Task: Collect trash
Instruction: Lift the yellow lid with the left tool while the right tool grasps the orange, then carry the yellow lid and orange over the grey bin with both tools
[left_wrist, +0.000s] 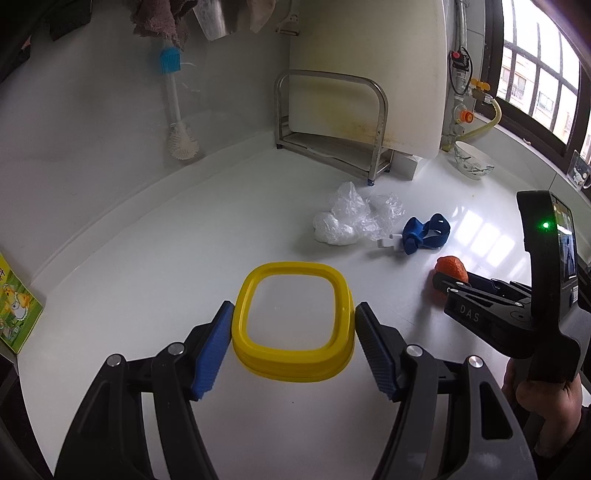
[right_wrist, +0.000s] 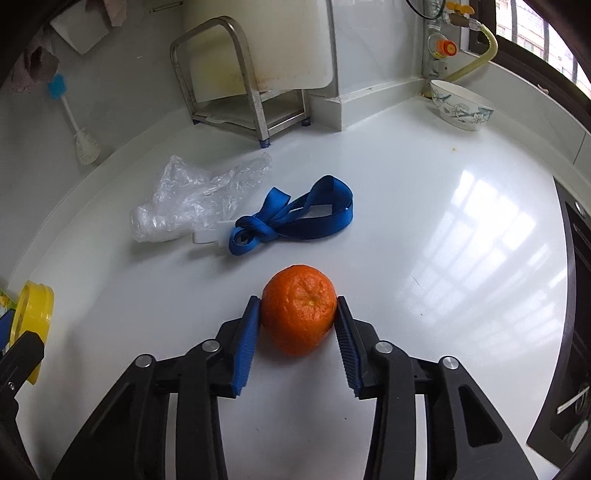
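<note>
My right gripper (right_wrist: 298, 314) pinches the orange (right_wrist: 299, 308) at its widest: soft, round, might roll. Left gripper (left_wrist: 293, 325) straddles the stiff yellow tub (left_wrist: 293, 363), pads touching its sides.

Both the left gripper (left_wrist: 293, 326) and right gripper (right_wrist: 298, 314) reach forward, jaws closed on held items.

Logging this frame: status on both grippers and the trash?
Left gripper shut on yellow container. Right gripper shut on orange. Plastic bag, blue strap uncollected.
</note>
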